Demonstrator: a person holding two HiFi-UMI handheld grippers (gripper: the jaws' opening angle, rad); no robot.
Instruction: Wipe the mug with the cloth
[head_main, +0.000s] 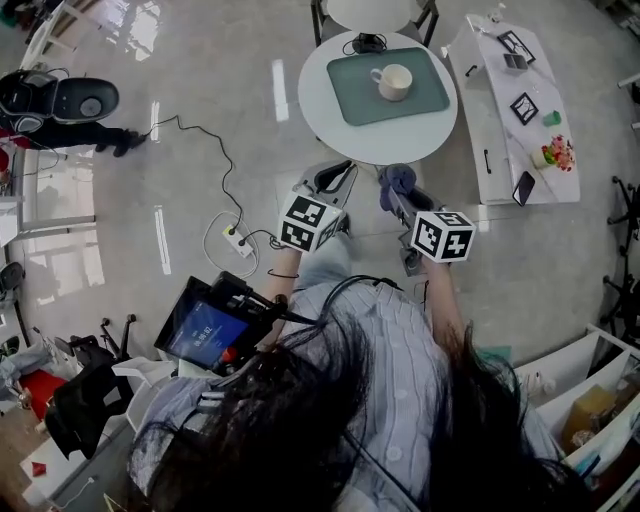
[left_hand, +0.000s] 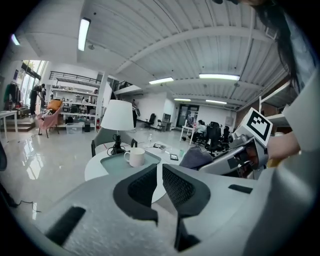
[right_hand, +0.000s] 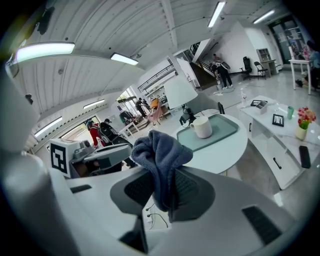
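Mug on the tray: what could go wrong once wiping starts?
1. The mug stands loose on the tray while the left gripper is empty, jaws nearly together; a one-sided wipe could push or tip it.
2. The right gripper pinches only a fold of the blue cloth, the rest bunched past the jaw tips; rubbing might drag it free.

round table (head_main: 400, 147) | green tray (head_main: 352, 100) | power strip (head_main: 233, 237) on floor | flowers (head_main: 558, 152)

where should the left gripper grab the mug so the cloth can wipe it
Probably take the mug by its handle, coming from the left gripper's side: it stands upright with the handle sticking out that way, leaving the body free for the cloth.
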